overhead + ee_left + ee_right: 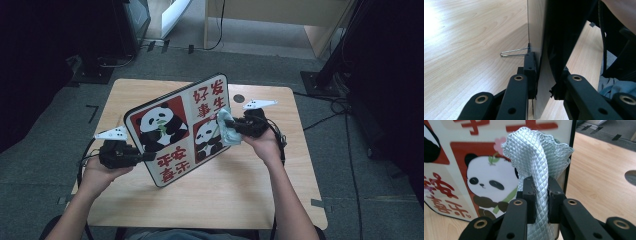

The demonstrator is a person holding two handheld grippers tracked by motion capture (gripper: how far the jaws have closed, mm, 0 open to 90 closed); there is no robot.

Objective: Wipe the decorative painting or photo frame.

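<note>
- Left gripper [145,156]: jaws clamped on edge of panda board [175,130], held upright on table [240,185].
- Right gripper [541,192]: jaws pinching grey cloth [536,157] against board face.

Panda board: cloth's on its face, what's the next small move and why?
Probably drag the cloth down across the panda board. The right gripper is shut on the cloth, bunched against the printed face near the board's right edge. The left gripper clamps the board's edge and props it tilted on the table, so it should take wiping pressure.
</note>
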